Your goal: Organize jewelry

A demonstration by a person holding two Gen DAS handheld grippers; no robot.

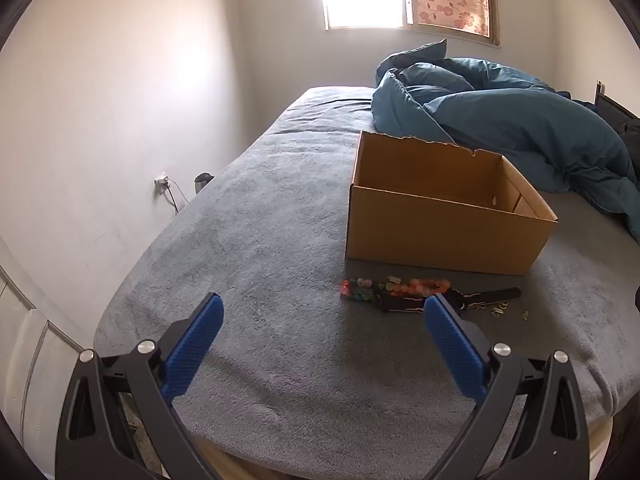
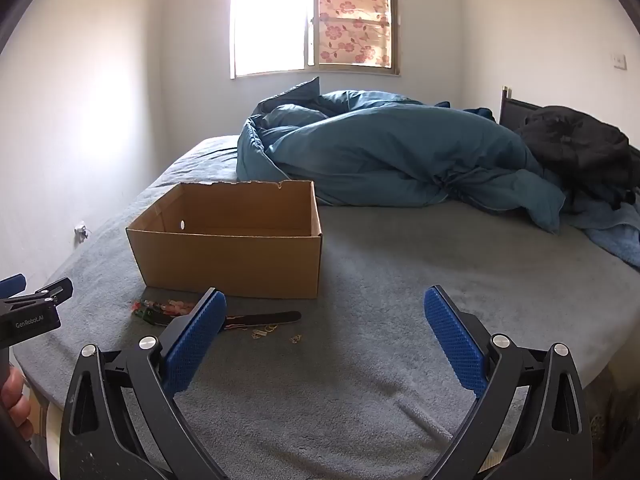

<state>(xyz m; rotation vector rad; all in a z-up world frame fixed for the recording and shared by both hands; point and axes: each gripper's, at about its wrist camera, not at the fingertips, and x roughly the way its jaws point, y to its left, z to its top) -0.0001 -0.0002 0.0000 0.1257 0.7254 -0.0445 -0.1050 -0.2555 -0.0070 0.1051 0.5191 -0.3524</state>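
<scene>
Blue fingertip [image 1: 436,312] partly hides the beaded bracelets [image 1: 384,288] beside box [image 1: 440,236].

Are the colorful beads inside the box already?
No, the beads lie on the grey bed cover in front of the cardboard box.

Cardboard box [image 1: 444,236] sits upright on the grey bed cover, top open, far rim torn ragged, small round hole in one side wall; nothing visible inside from either view. Jewelry lies on the cover just in front of the box's near wall: a multicolour bead bracelet [image 1: 358,290], an orange/pink bead strand [image 1: 420,288] beside it, both touching or overlapping a dark flat strap [image 1: 484,298] with light markings. Small gold pieces [image 1: 500,309] scattered loose near the strap's end; too small to identify.
</scene>
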